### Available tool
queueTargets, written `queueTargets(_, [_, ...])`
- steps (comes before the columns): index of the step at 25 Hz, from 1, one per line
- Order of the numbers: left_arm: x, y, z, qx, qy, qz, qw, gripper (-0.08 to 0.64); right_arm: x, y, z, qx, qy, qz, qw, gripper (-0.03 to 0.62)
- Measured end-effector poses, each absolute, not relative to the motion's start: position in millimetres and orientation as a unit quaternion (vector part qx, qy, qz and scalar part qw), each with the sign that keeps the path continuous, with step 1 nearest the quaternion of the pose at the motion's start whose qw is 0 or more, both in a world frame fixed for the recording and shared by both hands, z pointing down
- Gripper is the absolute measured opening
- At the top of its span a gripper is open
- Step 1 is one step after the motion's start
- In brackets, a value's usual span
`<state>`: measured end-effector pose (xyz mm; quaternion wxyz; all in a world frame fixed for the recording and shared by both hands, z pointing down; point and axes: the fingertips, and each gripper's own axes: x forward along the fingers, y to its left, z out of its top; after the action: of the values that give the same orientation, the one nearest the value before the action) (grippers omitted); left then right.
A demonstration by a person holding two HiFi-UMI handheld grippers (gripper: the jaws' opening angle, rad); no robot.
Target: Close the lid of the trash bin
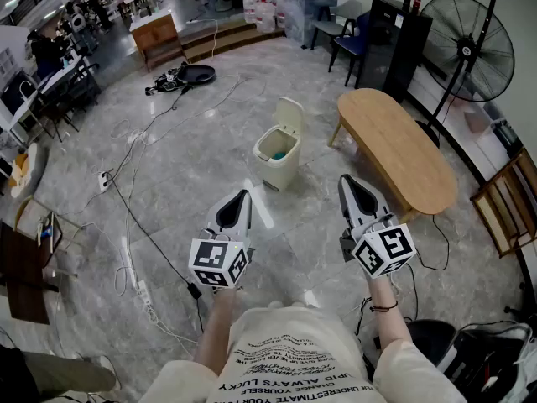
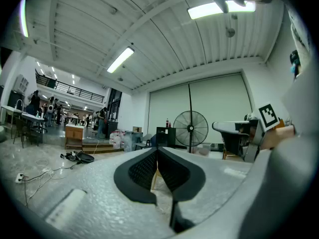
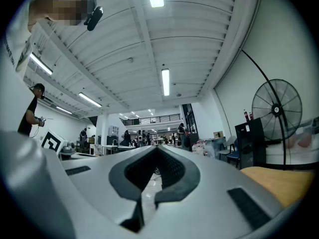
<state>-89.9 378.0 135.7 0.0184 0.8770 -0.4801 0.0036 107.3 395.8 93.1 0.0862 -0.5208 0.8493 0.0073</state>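
In the head view a small cream trash bin (image 1: pixel 277 156) stands on the grey marble floor, and its lid (image 1: pixel 290 116) is tipped up and back, so the inside shows. My left gripper (image 1: pixel 244 194) hangs in the air short of the bin, a little to its left, with the jaws together and nothing in them. My right gripper (image 1: pixel 345 180) is held to the bin's right, beside the table, also shut and empty. The left gripper view shows my left gripper (image 2: pixel 157 149) with its pads meeting; my right gripper (image 3: pixel 158 148) shows the same in the right gripper view. Neither touches the bin.
A long oval wooden table (image 1: pixel 403 149) stands right of the bin. Behind it are a standing fan (image 1: pixel 470 50), a black cabinet (image 1: pixel 384 39) and a chair (image 1: pixel 351 42). Cables and a power strip (image 1: pixel 138 288) trail across the floor at left. A wooden rack (image 1: pixel 508 200) is at far right.
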Motion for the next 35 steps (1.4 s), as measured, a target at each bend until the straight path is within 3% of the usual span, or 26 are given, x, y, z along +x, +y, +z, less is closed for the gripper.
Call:
queueTargets(17, [-111, 343, 154, 0.885, -0.464, 0.013, 0.030, 0.023, 90, 353, 120, -0.550, 0.832, -0.017, 0.069, 0.009])
queueTargets(27, [-120, 323, 178, 0.891, -0.449, 0.024, 0.058, 0.023, 74, 326, 146, -0.559, 0.826, -0.051, 0.057, 0.220])
queueTargets(35, [-105, 281, 192, 0.892, -0.445, 0.036, 0.071, 0.023, 81, 280, 167, -0.549, 0.831, -0.077, 0.040, 0.285])
